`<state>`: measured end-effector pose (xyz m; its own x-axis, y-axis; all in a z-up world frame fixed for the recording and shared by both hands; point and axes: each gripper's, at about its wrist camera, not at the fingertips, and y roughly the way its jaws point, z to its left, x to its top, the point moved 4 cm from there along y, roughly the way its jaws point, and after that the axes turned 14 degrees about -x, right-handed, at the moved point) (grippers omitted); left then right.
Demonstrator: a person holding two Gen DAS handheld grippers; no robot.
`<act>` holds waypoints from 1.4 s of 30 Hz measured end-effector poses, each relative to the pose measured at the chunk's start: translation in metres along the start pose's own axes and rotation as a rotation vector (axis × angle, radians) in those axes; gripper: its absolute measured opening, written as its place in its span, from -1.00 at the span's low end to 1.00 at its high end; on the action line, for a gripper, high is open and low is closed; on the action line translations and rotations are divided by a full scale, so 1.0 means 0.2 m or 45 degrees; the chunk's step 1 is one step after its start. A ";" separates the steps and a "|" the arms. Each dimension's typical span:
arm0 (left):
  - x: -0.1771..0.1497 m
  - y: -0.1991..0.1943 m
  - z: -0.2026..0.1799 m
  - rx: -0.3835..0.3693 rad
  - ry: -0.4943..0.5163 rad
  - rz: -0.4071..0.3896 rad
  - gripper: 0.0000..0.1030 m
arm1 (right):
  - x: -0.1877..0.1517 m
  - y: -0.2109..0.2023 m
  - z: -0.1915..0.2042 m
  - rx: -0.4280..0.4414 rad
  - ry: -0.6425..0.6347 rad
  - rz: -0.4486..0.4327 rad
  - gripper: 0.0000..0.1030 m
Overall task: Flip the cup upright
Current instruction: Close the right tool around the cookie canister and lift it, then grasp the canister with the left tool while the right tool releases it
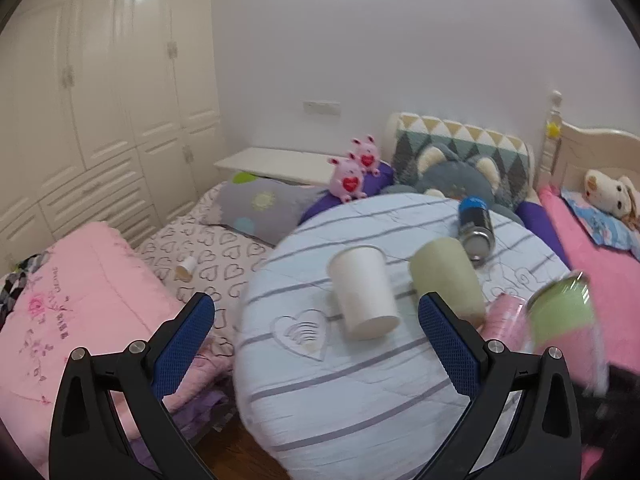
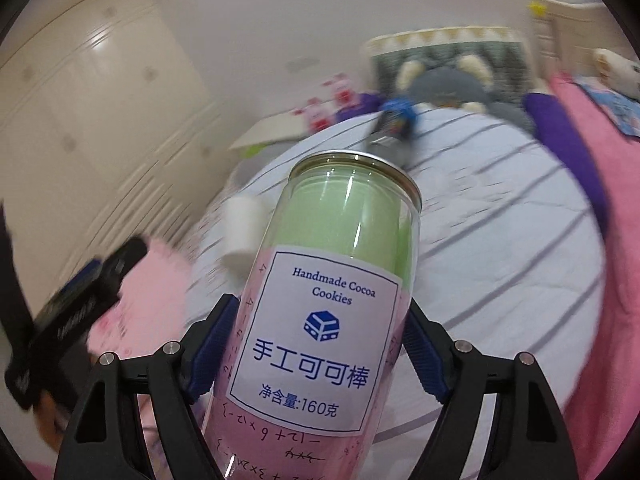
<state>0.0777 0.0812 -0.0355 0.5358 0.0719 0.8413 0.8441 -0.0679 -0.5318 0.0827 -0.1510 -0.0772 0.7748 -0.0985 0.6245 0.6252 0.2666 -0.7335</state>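
A white paper cup (image 1: 364,290) lies on its side on the round striped cushion (image 1: 340,392), with a pale green cup (image 1: 446,280) lying beside it to the right. My left gripper (image 1: 316,344) is open and empty, just in front of the white cup. My right gripper (image 2: 320,344) is shut on a clear cookie can (image 2: 336,300) with a green and pink filling and a white label. That can also shows at the right of the left wrist view (image 1: 564,312), blurred. The white cup (image 2: 242,228) shows blurred behind the can.
A blue spray can (image 1: 474,224) lies at the cushion's far side. A pink patterned cup (image 1: 504,320) lies by the green cup. Pillows, plush toys (image 1: 352,176) and a pink quilt (image 1: 60,300) surround the cushion on the bed. A wardrobe (image 1: 100,100) stands left.
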 end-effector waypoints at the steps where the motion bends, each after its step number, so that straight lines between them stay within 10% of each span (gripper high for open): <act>1: 0.00 -0.02 0.03 0.002 -0.008 -0.007 1.00 | -0.02 0.01 0.04 0.021 -0.018 0.019 0.55; 15: -0.08 0.05 0.11 -0.014 -0.004 0.069 1.00 | -0.15 0.41 0.14 0.003 0.015 0.263 0.55; 32: -0.09 0.31 -0.01 -0.063 0.026 0.195 1.00 | 0.11 0.56 0.07 -0.037 0.024 0.222 0.40; 42: -0.07 0.26 -0.13 -0.170 -0.032 0.211 1.00 | 0.05 0.32 0.00 0.055 -0.022 0.143 0.58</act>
<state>0.1136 0.0513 -0.0735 0.6691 0.0734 0.7396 0.7350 -0.2124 -0.6439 0.1296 -0.1350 -0.1185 0.8376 -0.0490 0.5440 0.5296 0.3163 -0.7870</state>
